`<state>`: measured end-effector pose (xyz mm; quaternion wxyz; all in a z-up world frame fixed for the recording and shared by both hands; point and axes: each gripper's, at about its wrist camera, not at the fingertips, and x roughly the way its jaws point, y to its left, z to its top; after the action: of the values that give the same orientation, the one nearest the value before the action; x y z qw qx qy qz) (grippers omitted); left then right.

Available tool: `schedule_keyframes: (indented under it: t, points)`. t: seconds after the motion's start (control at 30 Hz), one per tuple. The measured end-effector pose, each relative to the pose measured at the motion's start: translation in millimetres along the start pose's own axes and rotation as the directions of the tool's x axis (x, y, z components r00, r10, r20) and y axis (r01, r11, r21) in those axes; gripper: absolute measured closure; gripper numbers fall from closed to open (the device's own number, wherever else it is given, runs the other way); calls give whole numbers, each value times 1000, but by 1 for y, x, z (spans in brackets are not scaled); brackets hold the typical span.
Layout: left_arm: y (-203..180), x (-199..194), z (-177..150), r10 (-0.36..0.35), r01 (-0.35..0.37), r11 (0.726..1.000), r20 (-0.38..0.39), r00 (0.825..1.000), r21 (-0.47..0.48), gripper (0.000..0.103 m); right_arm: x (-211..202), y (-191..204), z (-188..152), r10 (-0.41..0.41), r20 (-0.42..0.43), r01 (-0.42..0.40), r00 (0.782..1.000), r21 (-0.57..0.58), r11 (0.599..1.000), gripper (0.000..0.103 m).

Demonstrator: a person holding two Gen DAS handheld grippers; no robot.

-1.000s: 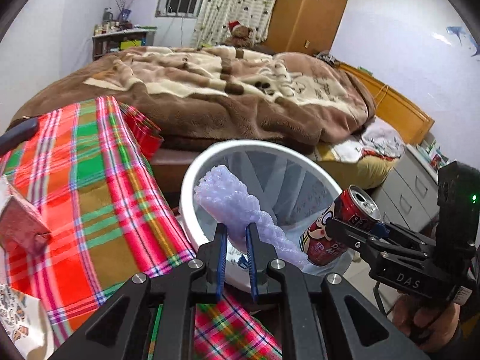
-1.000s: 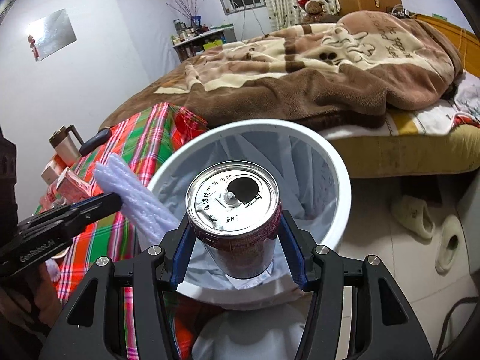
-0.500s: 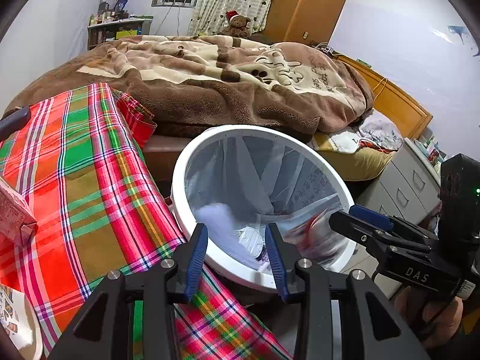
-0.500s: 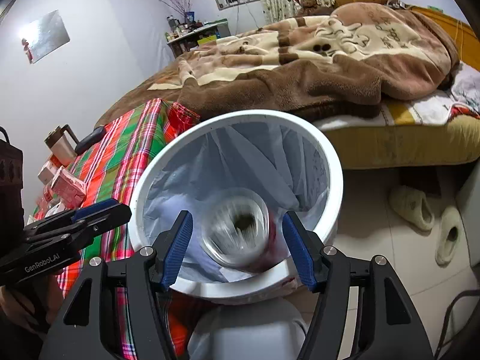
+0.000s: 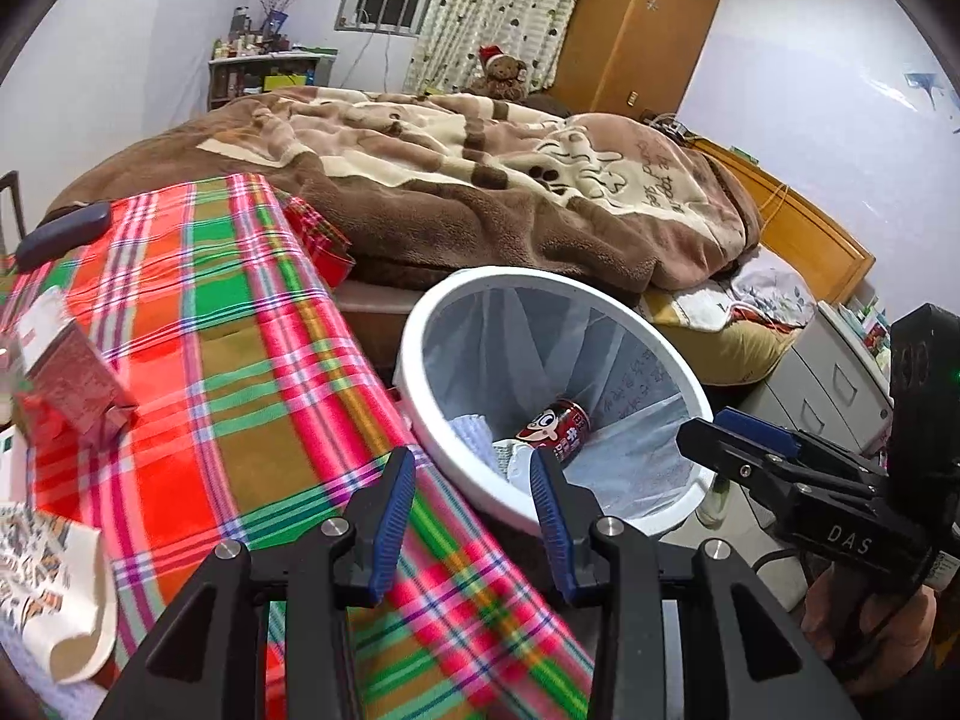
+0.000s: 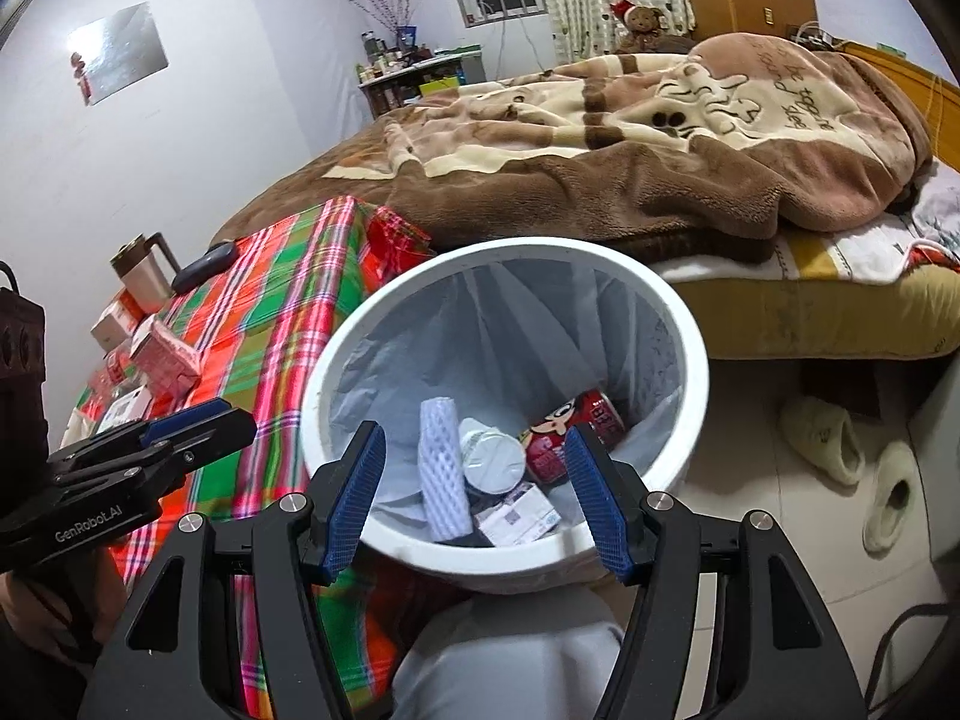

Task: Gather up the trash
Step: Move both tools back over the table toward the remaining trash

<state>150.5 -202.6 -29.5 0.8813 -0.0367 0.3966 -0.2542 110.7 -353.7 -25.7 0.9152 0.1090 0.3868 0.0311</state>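
On the left, the worktop (image 5: 252, 360) wears a red, green and brown plaid cloth, with a pinkish carton (image 5: 72, 378) lying near its left edge and a dark flat case (image 5: 63, 234) at its far corner. In the right wrist view a tan mug with a handle (image 6: 144, 276) stands at the far left of the worktop, near small boxes (image 6: 162, 360).

The left gripper (image 5: 474, 504) hangs over the near right edge of the worktop, its jaws spread apart with nothing between them.

Just right of the worktop stands the white trash bin (image 6: 690, 324), lined with a pale plastic bag. In its bottom lie the trash items: a white foam net sleeve (image 6: 441, 474) at left, a round foil-topped cup (image 6: 492, 456) beside it, a small printed box (image 6: 519, 516) nearer, and the red drink can (image 6: 570, 432) on its side at right, touching the cup.

The right gripper (image 6: 474, 498) hovers above the near rim of the bin, jaws wide apart and holding nothing.

Beyond the bin is a bed with a brown and cream blanket (image 6: 660, 138). On the floor at far right sit two pale slippers (image 6: 840, 444).
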Motion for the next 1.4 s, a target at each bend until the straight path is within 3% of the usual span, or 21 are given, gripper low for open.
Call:
schedule_keyframes:
  t: [0.6,0.8,0.93,1.4]
  points:
    - [39,-75,-35,161,-156,986,107,981,-57,63,-9,52,-9,138,-13,-139,990,-91,986,39]
    - [57,-101,-53,210,-201,976,130,969,-82,63,-7,72,-14,204,-43,-208,978,-105,973,39]
    - [69,-114,-63,235,-221,969,138,962,-114,54,-6,88,-18,235,-60,-241,970,-129,962,39]
    - [111,-155,-89,338,-303,930,159,928,-208,54,2,139,-23,339,-105,-355,935,-253,900,39]
